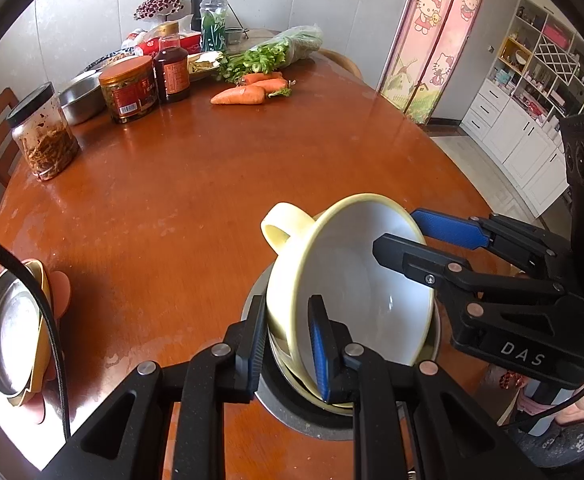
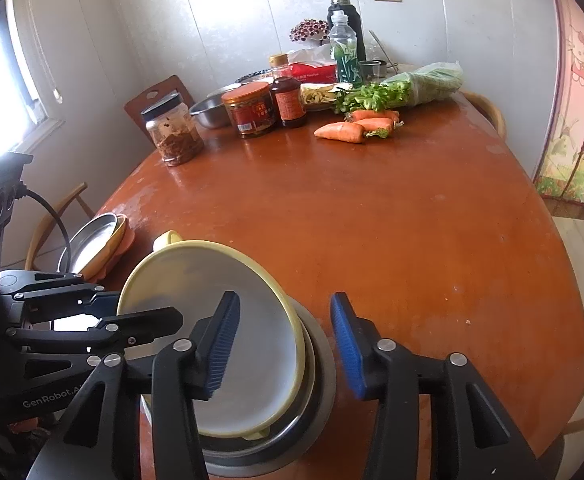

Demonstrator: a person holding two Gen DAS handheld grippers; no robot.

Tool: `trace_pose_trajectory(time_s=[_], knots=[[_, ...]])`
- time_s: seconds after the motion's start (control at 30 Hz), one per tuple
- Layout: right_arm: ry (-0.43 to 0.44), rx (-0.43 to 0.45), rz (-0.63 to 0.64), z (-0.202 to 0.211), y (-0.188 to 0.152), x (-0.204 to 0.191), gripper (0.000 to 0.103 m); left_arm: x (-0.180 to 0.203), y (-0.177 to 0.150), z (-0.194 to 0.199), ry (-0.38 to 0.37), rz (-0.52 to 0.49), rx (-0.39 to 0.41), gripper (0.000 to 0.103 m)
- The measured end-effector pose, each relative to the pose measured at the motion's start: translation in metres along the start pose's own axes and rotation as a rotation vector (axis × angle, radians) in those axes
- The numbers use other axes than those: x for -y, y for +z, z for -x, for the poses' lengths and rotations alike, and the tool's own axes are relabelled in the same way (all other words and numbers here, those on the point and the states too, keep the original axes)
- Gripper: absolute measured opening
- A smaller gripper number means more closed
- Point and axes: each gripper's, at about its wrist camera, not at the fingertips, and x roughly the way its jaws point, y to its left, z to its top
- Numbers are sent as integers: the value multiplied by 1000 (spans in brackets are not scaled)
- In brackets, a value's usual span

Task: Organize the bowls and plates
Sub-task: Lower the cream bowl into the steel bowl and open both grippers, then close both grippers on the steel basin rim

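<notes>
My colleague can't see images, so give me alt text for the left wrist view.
The left gripper pinches the rim of a tilted yellow bowl over a metal dish on a wooden table; the right gripper straddles its far rim.

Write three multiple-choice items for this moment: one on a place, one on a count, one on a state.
1. Where does the yellow bowl rest?
A. Tilted in the steel bowl
B. Flat on the floor
C. Beside the carrots

2. How many carrots lie on the table?
A. One
B. Three
C. Six

3. How does the left gripper stand?
A. Open, away from everything
B. Out of view
C. Shut on the yellow bowl's rim

Answers:
1. A: the bowl leans with its lower edge inside the steel one.
2. B: three orange roots lie together near the greens.
3. C: one of its fingers is inside the rim and one outside, pinching the wall.
</notes>
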Motion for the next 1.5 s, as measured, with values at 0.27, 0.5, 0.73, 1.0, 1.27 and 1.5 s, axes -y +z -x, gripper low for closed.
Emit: trace_pose_trajectory(time_s=[0.27,0.5,0.73,1.0,1.27,1.5], knots=[[-3,4,-4,2,-3,1,54,2,-4,5,11,-1,7,28],[-1,9,-8,5,-5,2,57,0,-5,16,20,13,41,40],[-5,15,-22,13,-10,7,65,-17,-10,31,25,66,76,58],[16,-56,-67,4,-28,16,68,-21,-26,14,-17,111,14,63],[51,-135,-143,-12,-44,27,70,-20,-31,-15,-97,169,-77,70],[120,-139,-138,-16,-47,23,49,-18,-31,-34,-144,190,-124,61]])
